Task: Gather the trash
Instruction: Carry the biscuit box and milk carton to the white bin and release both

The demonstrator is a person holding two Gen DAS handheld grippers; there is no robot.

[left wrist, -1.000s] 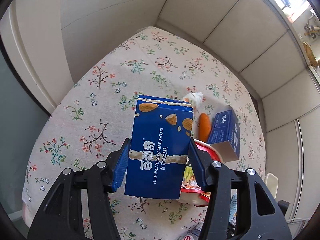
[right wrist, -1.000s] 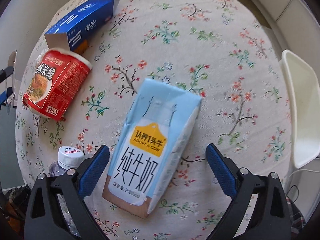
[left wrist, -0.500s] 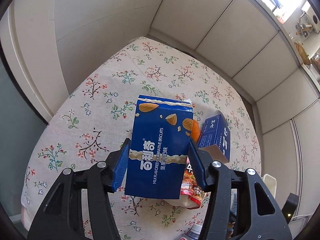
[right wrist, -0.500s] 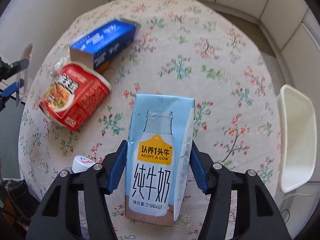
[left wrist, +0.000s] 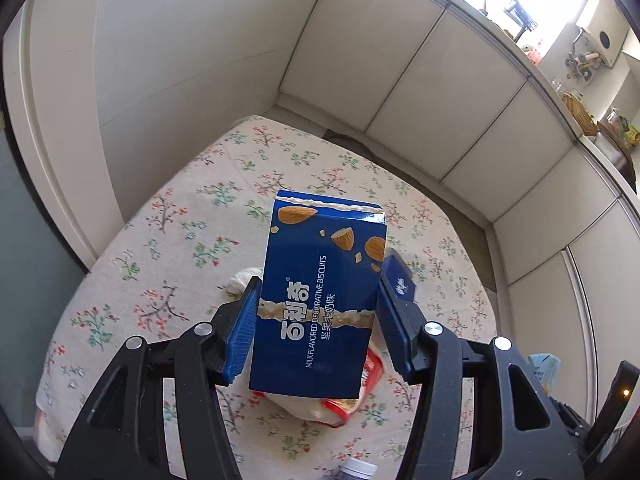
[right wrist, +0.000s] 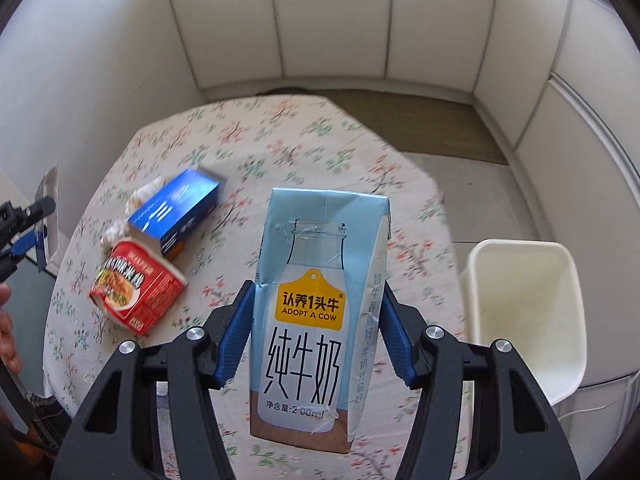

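A navy almond-printed biscuit box [left wrist: 320, 300], pale-blue milk carton [right wrist: 320, 312] and red cup [right wrist: 136, 292] at 9 o'clock over a floral tablecloth [right wrist: 320, 152].

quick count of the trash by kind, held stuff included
Boxes: 2 (biscuit box in the left gripper, blue box on the table)
Milk cartons: 1, in the right gripper
Noodle cups: 1
Crumpled tissues: 2
Bottles: 1
Total: 7

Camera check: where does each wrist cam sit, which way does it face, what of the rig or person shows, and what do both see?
Left wrist: on the left hand-held gripper, tilted down over the floral table; its jaws clamp the biscuit box.
Right wrist: on the right hand-held gripper, tilted down; jaws clamp the milk carton; white bin right, person's fingers at left edge.
Shared: table, red noodle cup.
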